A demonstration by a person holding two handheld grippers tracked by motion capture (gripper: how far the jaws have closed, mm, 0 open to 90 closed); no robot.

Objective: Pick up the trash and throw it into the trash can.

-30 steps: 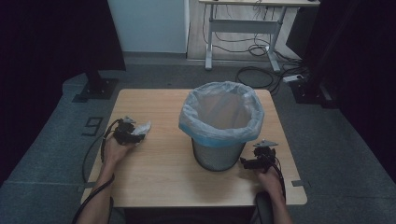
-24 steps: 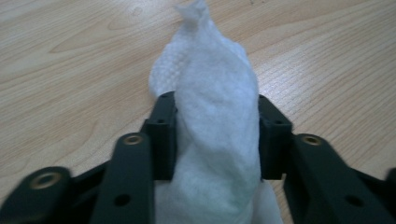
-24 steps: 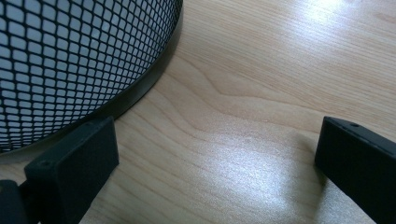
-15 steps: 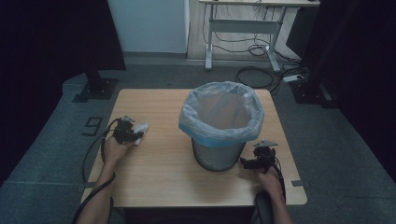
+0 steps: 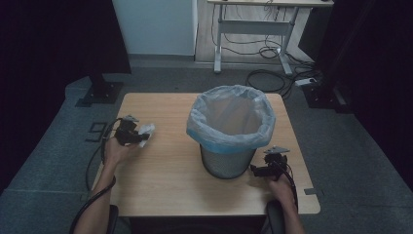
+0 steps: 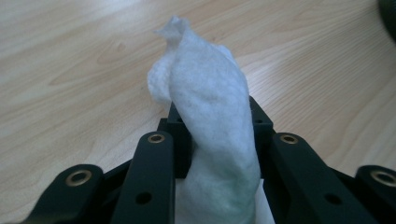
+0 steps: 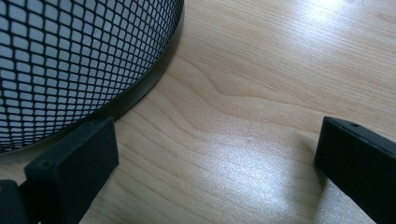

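1. A dim room with dark curtains on both sides and a grey carpeted floor (image 5: 341, 146) surrounds a pale wooden tabletop (image 5: 160, 180). A white-legged desk (image 5: 253, 29) with loose cables beneath it stands against the far wall.

2. A round black wire-mesh waste bin lined with a pale blue plastic bag (image 5: 230, 131) stands right of the tabletop's centre. Its mouth is open and the bag is folded over the rim, which reads as ready to receive rubbish.

3. The left claw (image 5: 130, 132) is near the left edge of the tabletop, well apart from the bin. In the left gripper view its jaws are clamped on a crumpled white paper tissue (image 6: 210, 116), which stands up between them with its tip above the wood. The tissue is pinched at its middle, so it looks secure enough to be carried; I judge the bin to be its destination.

4. The right claw (image 5: 265, 169) sits low, just beside the bin's base on the person's right. In the right gripper view its jaws stand wide apart with nothing between them, one jaw close to the mesh wall (image 7: 70, 60). That placement could serve to steady the bin, though I cannot tell whether it touches.
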